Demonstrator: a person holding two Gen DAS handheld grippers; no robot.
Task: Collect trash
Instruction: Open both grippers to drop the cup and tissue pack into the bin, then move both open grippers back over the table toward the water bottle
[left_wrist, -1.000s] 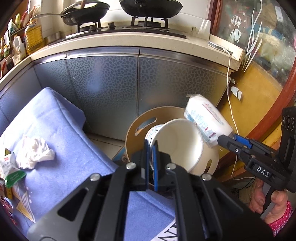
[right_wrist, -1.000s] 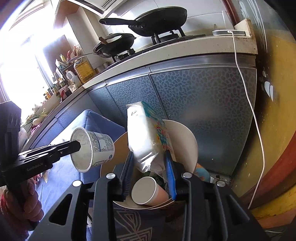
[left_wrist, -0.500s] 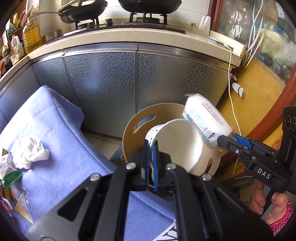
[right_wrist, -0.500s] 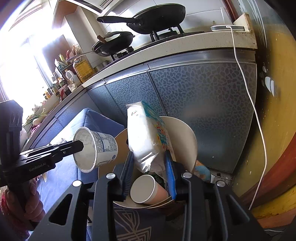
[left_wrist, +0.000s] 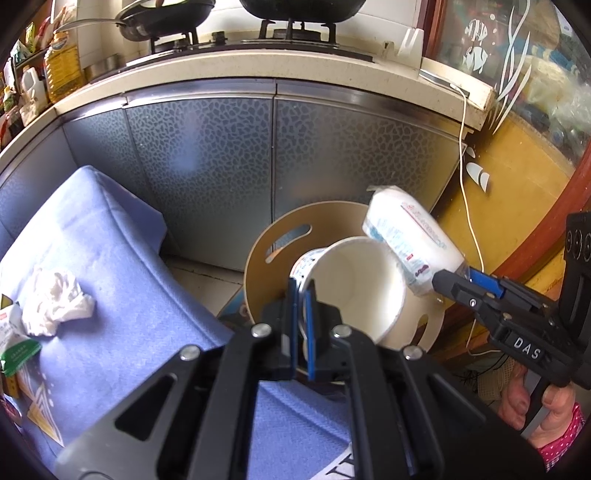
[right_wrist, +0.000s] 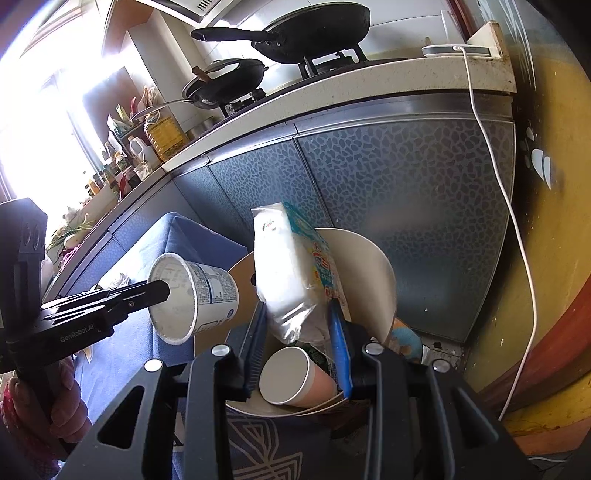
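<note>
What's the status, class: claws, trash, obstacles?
Left claw shut on white cup. Right claw shut on snack bag. Both over bin. Crumpled tissue remains on cloth.

The near wall of the bin (left_wrist: 258, 280) is hidden behind the left gripper (left_wrist: 302, 325) and the white tub (left_wrist: 354, 284) clamped in it, so its contents cannot be made out in the left wrist view. In the right wrist view, the lower end of the snack bag (right_wrist: 295, 273) is covered by the right gripper (right_wrist: 299, 332). Print on the tub (right_wrist: 210, 291) is too small to be read. Beside the bin, a green wrapper (left_wrist: 14, 347) is cut off by the picture's edge.
</note>
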